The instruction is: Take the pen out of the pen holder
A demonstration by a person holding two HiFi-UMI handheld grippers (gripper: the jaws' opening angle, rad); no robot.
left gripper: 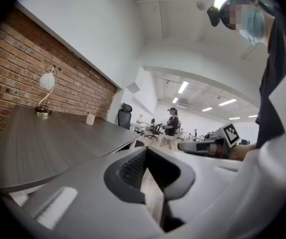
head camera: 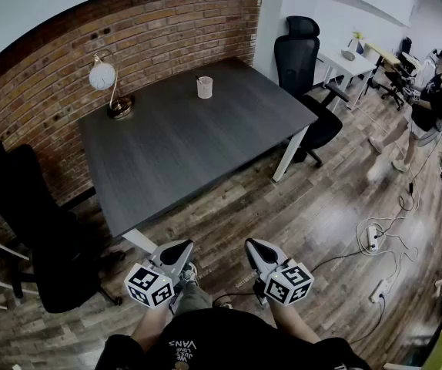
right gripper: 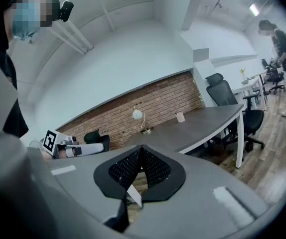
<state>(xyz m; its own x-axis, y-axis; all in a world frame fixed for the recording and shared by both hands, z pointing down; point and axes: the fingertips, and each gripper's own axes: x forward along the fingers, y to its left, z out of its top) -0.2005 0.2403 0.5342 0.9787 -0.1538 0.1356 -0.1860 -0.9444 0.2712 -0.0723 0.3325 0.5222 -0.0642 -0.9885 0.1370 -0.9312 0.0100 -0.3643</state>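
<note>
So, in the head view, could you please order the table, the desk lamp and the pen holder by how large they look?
1. table, by far the largest.
2. desk lamp, far smaller.
3. pen holder, the smallest.
The desk lamp and the pen holder stand about equally far from the camera, so this order seems safe.

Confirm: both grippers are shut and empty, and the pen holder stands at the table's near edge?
No. The head view shows the pen holder at the far side of the table, near the brick wall. The left gripper and right gripper are shut and empty.
</note>
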